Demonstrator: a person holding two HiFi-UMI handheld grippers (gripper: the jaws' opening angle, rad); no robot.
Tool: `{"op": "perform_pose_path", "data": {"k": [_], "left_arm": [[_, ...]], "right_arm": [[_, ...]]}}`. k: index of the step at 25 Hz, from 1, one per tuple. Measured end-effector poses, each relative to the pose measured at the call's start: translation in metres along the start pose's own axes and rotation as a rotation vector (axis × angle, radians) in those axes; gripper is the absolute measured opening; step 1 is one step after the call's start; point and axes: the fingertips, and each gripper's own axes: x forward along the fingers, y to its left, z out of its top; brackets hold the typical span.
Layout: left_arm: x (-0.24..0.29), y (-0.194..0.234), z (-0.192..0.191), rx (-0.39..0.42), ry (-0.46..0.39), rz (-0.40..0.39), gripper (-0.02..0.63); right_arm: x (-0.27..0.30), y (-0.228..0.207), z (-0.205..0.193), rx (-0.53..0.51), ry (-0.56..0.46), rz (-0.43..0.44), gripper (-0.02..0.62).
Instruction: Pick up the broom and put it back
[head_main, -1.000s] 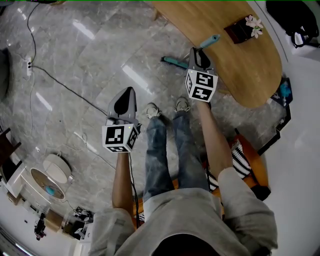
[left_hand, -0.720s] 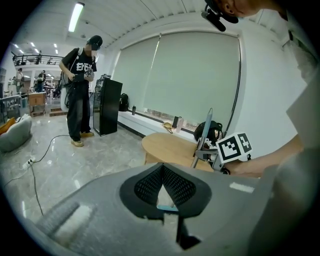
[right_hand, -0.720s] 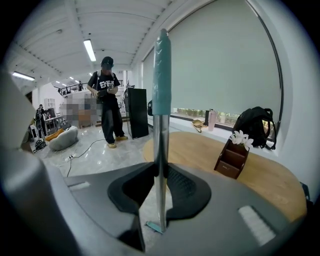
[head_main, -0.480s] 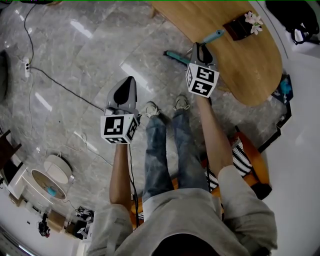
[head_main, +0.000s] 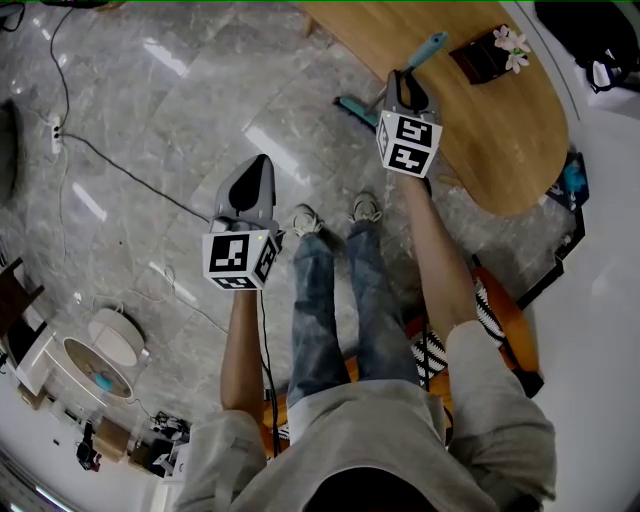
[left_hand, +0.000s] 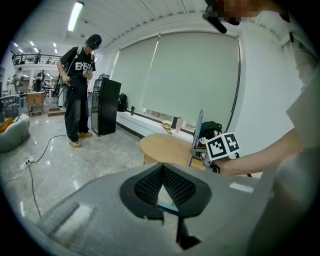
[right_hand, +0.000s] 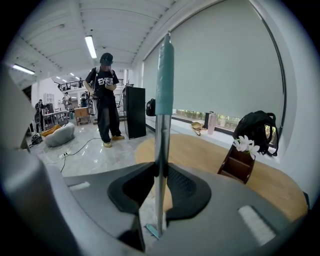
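I'm on my right gripper (right_hand: 159, 172) first: its two dark fingers (right_hand: 186, 184) are pinched on the broom (right_hand: 159, 145), clamped on the thin metal pole. The pole runs straight up between them to a teal grip and drops below them to a teal head down by the floor (head_main: 150, 150). Over to my left gripper (left_hand: 162, 169): the fingertips are pressed together, with nothing between them and nothing touched. From the head view I get what neither gripper view gives me: the teal grip pokes out past the right fingertips over the edge of the wooden table (head_main: 490, 140), the teal head sits on the grey floor just to their left, and the left fingers hang over bare floor well apart from the broom. The left gripper view shows the pole from the side, upright just beside the right gripper's marker cube (left_hand: 223, 146). The right gripper view adds a brown box (right_hand: 239, 165) with white flowers (right_hand: 246, 144) on the table right of its fingers. A person (right_hand: 106, 100) in black stands beyond them to the left.
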Motion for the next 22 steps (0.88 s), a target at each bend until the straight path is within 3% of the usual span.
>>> {"op": "perform_pose_path", "data": {"k": [22], "left_arm": [[0.002, -0.009, -0.011, -0.001, 0.01, 0.001, 0.002]], "right_arm": [[0.031, 0.009, 0.009, -0.098, -0.008, 0.159, 0.078]]}}
